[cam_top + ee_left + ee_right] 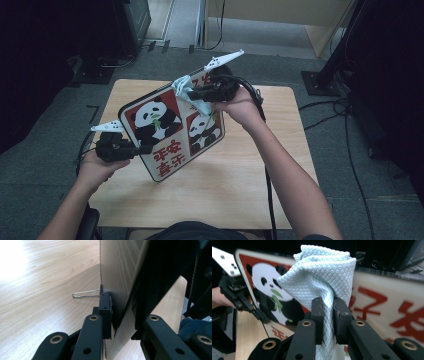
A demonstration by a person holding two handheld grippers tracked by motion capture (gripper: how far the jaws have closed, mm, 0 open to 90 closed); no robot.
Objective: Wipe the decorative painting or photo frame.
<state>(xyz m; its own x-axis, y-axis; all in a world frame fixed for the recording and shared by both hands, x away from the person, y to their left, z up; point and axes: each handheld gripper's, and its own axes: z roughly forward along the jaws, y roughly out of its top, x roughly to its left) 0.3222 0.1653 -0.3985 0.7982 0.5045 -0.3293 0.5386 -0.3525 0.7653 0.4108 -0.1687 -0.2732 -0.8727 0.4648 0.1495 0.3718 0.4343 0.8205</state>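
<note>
A square board (165,125) printed with pandas and red characters stands tilted over the wooden table (240,175). My left gripper (142,148) is shut on its left edge; the left gripper view has the board's edge (117,270) pinched between the pads of this gripper (122,315). A wire stand (85,293) sticks out from the board's back. My right gripper (192,92) is shut on a pale blue cloth (184,86) near the board's top corner. In the right gripper view the bunched cloth (319,272) rises between the jaws of the gripper (328,312), with the board (387,302) behind it.
The table's near half lies bare in front of the person. Cables (350,150) run over the dark floor at the right, near a black stand base (320,80). Dark equipment (135,25) stands at the back left.
</note>
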